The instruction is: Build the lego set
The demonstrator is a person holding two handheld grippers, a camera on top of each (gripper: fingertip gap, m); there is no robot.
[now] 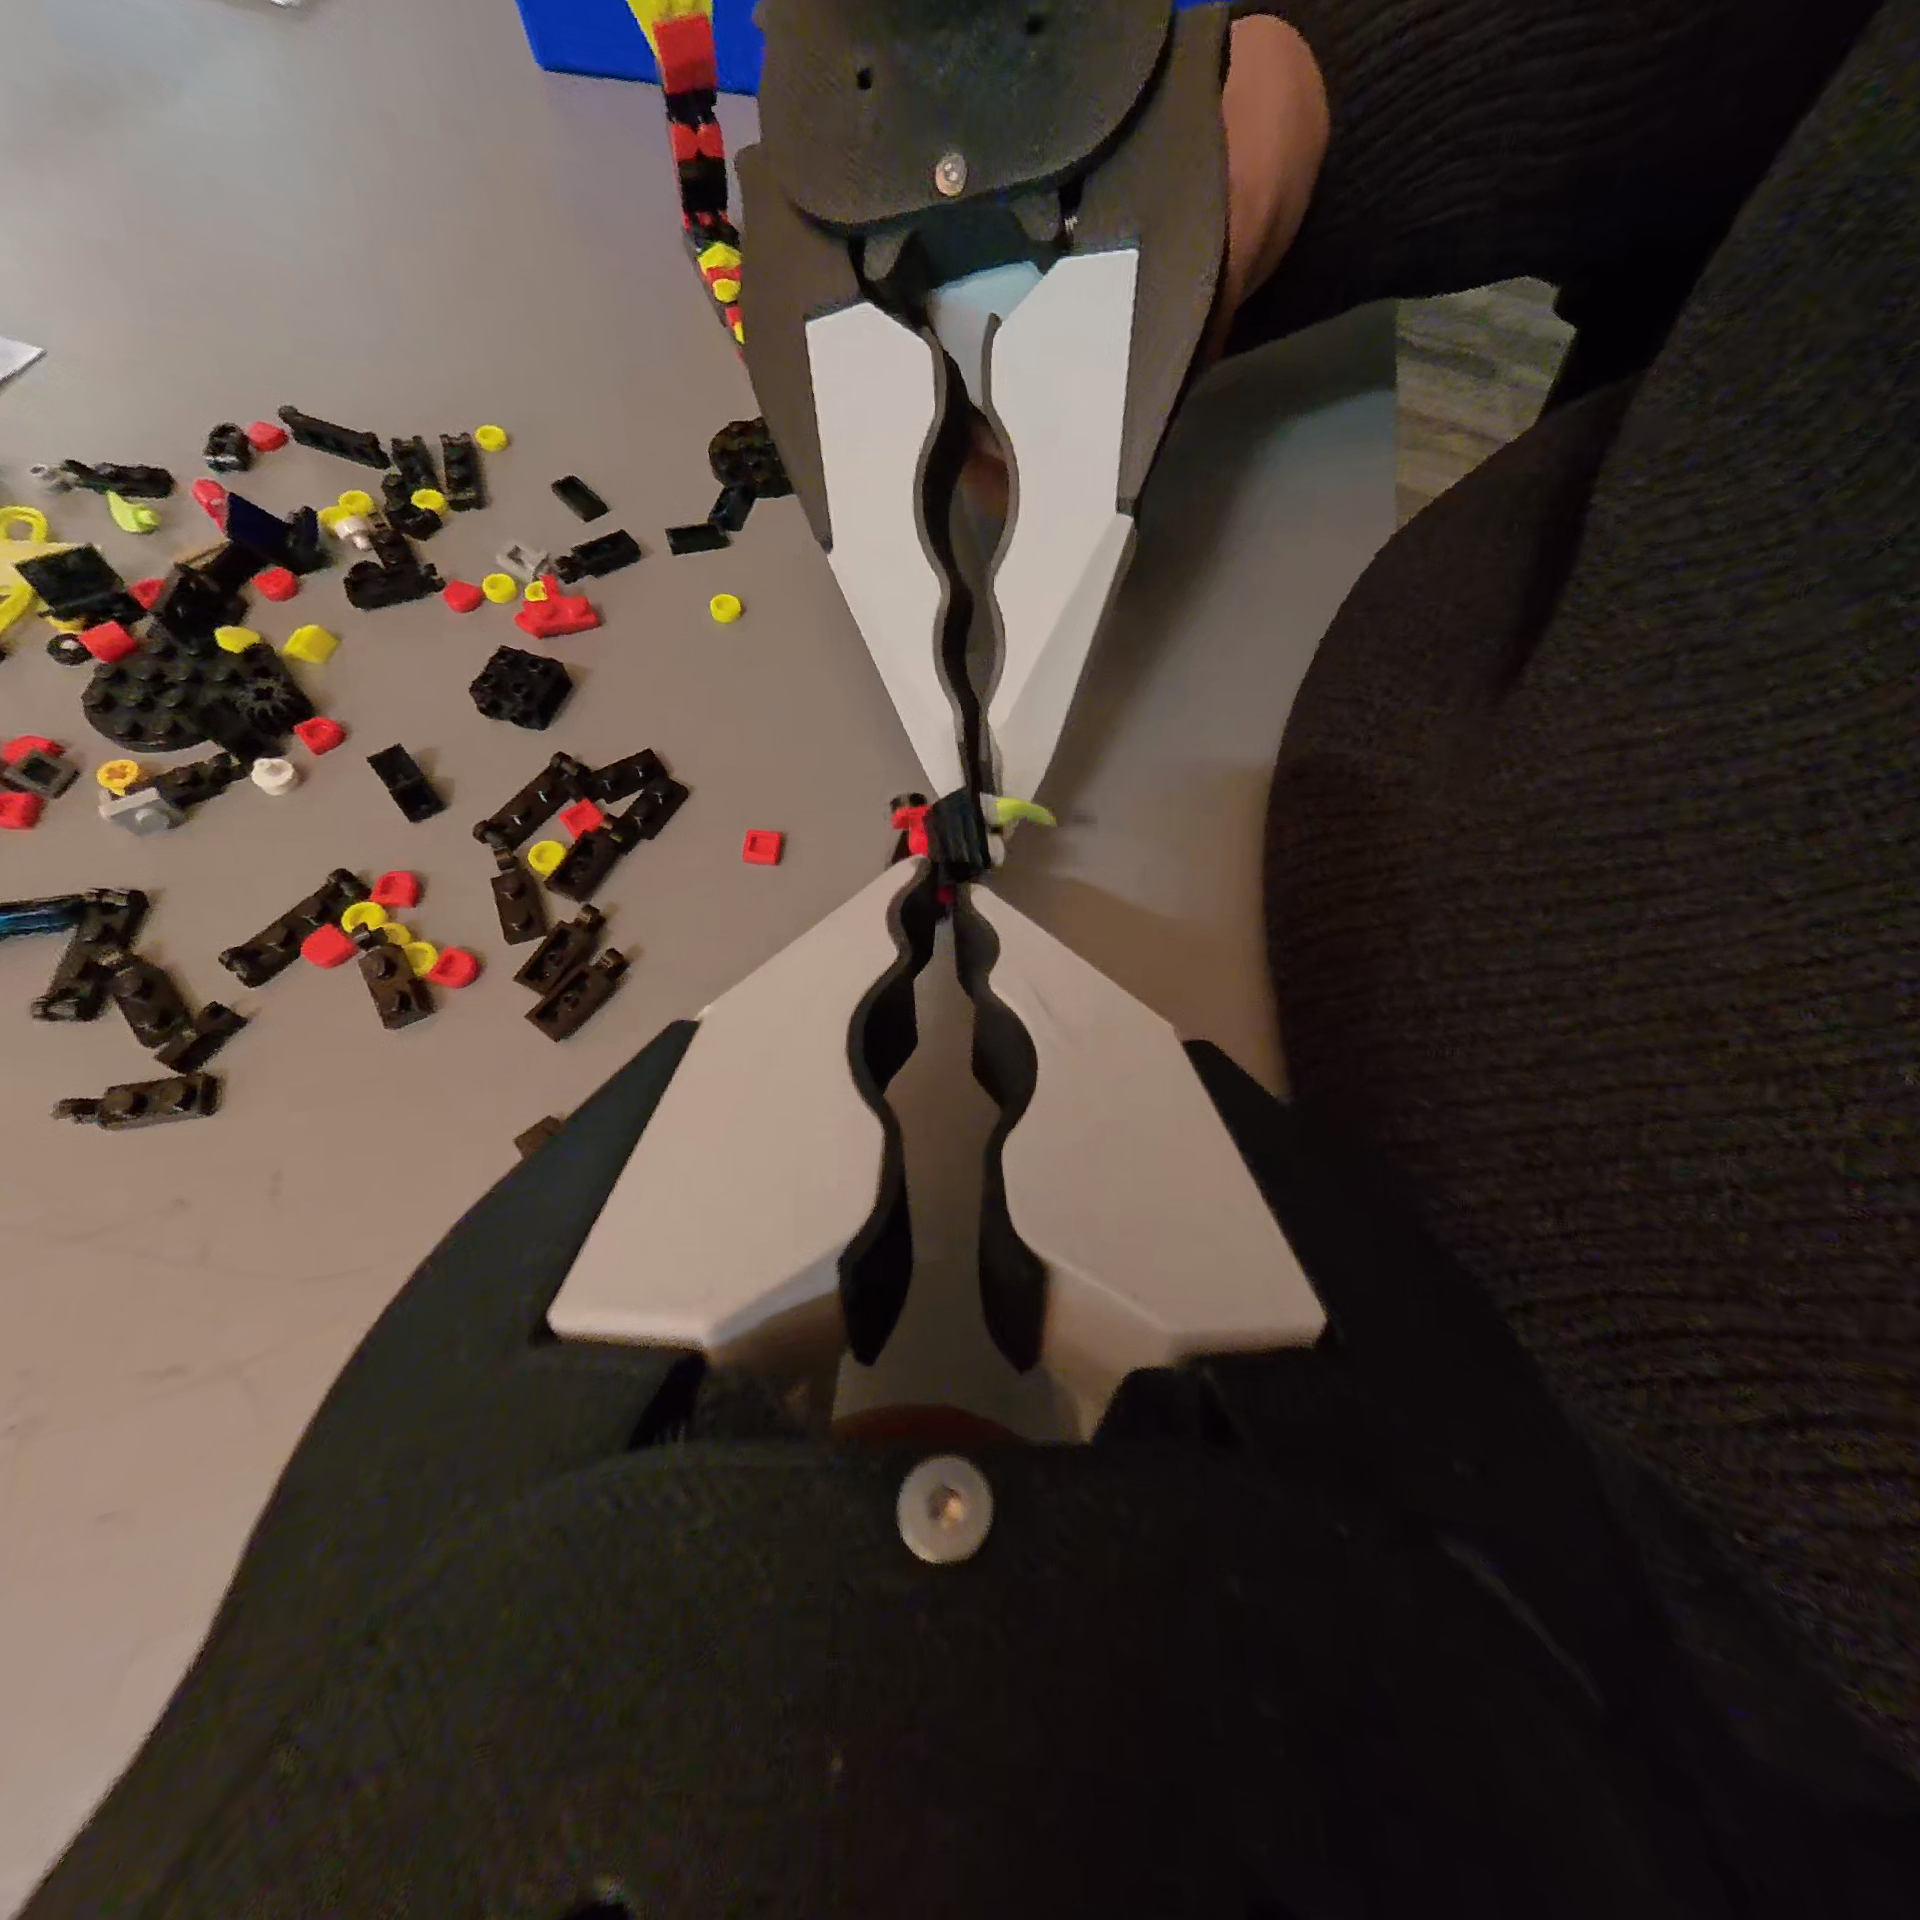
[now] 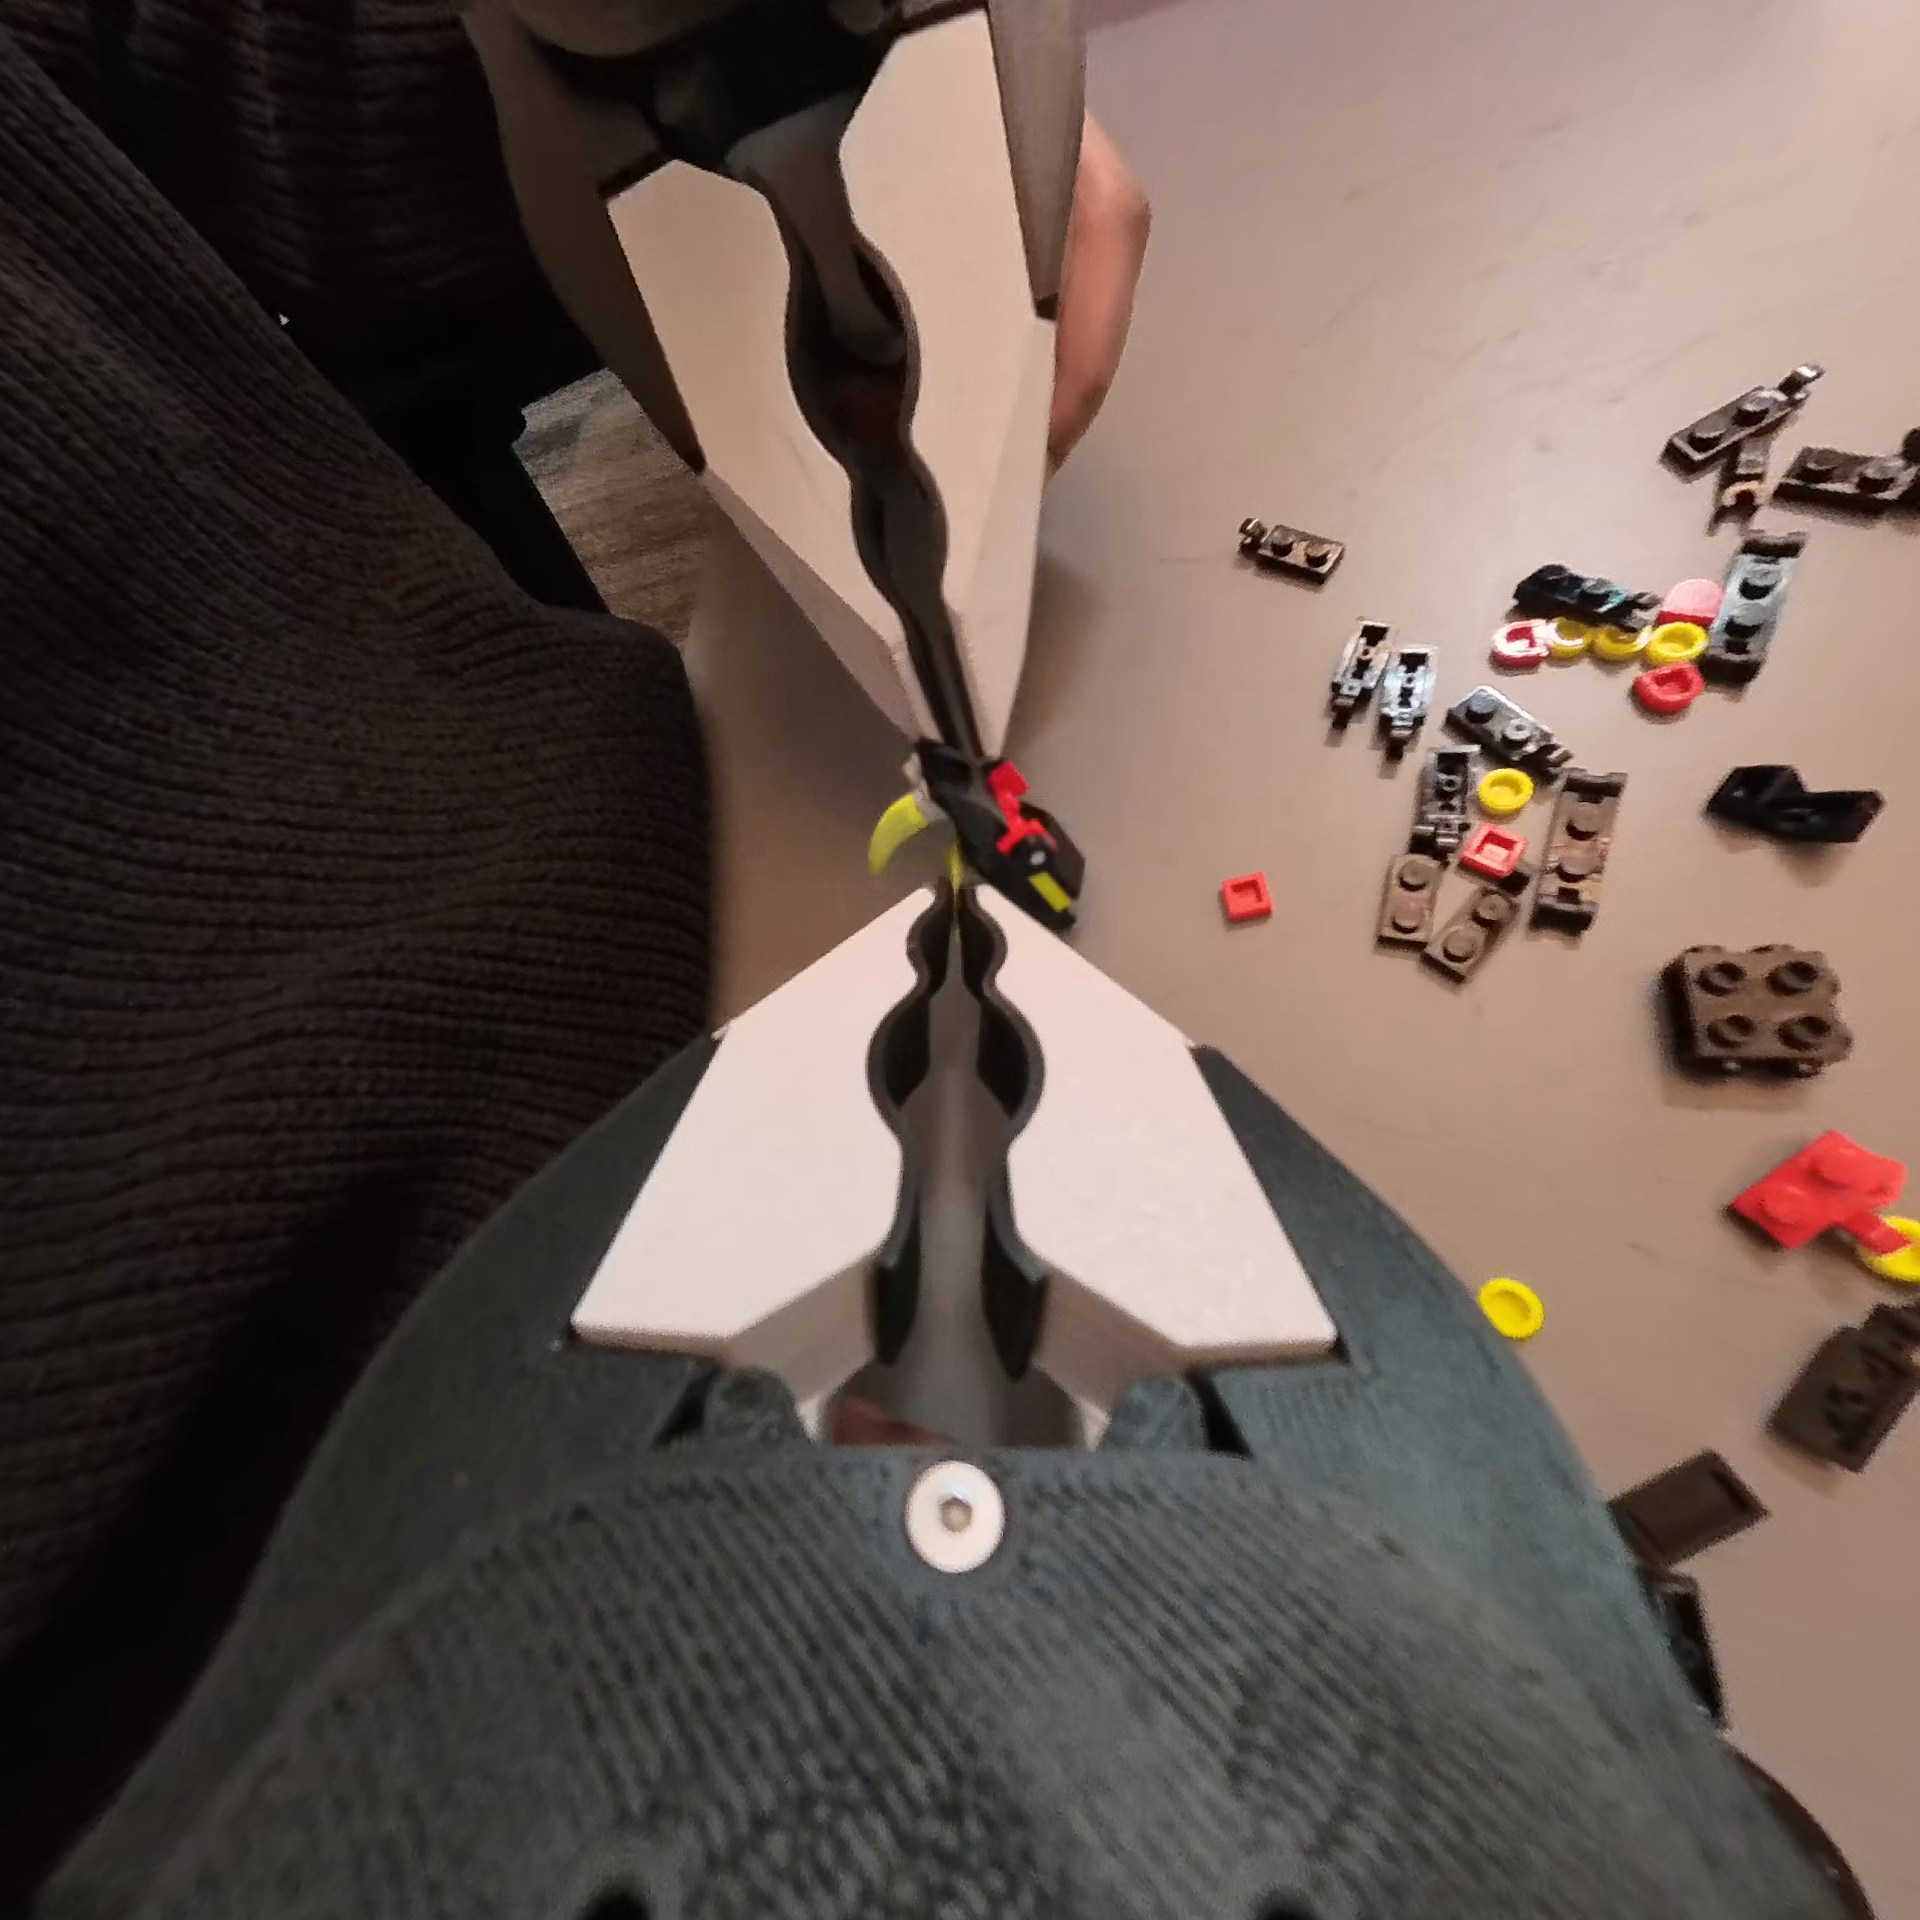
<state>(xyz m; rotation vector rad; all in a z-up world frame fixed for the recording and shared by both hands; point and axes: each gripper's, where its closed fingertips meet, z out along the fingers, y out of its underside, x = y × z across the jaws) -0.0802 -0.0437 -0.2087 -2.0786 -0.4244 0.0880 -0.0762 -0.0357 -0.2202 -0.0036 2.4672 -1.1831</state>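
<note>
A small lego assembly [image 1: 956, 831] of black, red and lime-yellow pieces, with a lime claw sticking out, hangs above the table's near edge. My left gripper [image 1: 948, 896] is shut on its near end. My right gripper [image 1: 977, 788] comes in from above in the left wrist view, tip to tip with the left, shut on the far end. In the right wrist view the assembly [image 2: 997, 831] sits between my right gripper [image 2: 961, 902] and the left gripper [image 2: 951, 750]. The exact contact of the pads is partly hidden.
Many loose black, red and yellow pieces [image 1: 312, 675] lie on the grey table [image 1: 260, 1299], also in the right wrist view [image 2: 1507, 790]. A striped red-black-yellow chain [image 1: 701, 135] and blue box [image 1: 613, 36] sit far back. A dark knit garment [image 1: 1610, 935] fills one side. Only a small space, under 4 cm, lies between the two pairs of fingers.
</note>
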